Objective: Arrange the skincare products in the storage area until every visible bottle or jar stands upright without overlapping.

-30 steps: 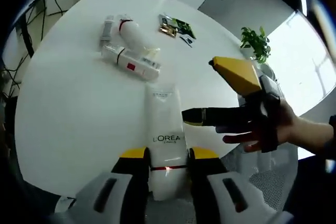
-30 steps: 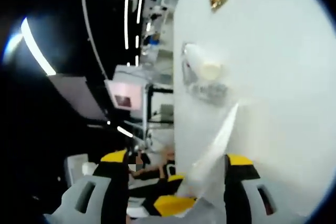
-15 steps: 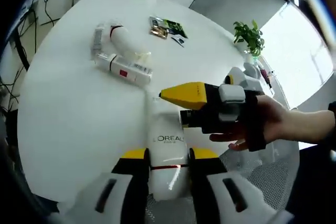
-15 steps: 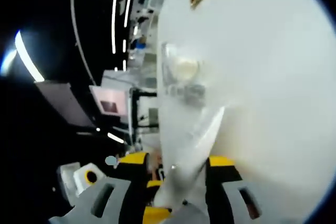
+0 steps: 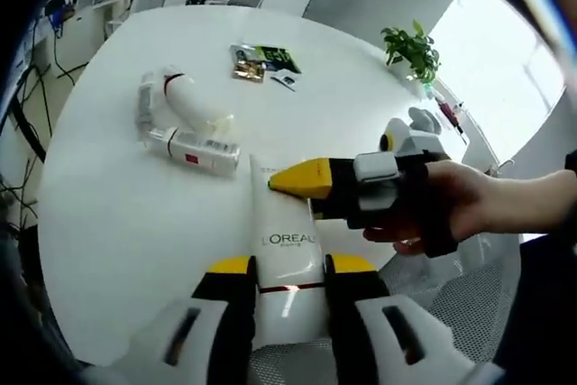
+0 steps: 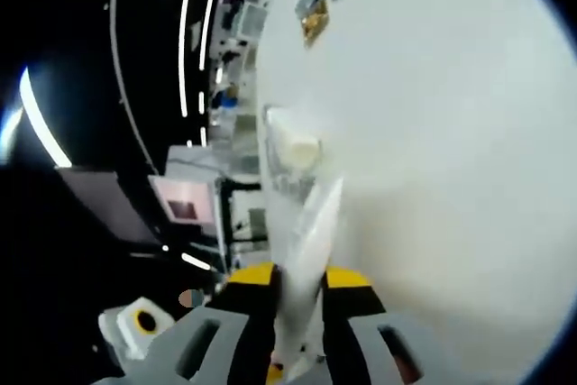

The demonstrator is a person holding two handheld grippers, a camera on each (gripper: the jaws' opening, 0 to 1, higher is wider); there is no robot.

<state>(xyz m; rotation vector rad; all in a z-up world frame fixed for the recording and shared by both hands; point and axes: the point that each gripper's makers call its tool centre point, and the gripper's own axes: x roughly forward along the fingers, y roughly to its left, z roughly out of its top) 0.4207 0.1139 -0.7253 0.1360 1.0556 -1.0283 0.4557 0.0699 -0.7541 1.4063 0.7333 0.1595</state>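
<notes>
Left gripper view: the left gripper is clamped on the cap end of a white L'Oreal tube, held just over the near edge of the round table. The right gripper has its jaws nearly closed around the tube's flat tail. Standing this tube upright looks like the step in hand; next, tilt it cap-down and set it clear of the two tubes lying touching farther back.

2 tubes on table

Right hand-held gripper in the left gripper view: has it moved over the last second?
Yes. The right hand-held gripper has moved in from the side onto the white L'Oreal tube, closing on its far end.
</notes>
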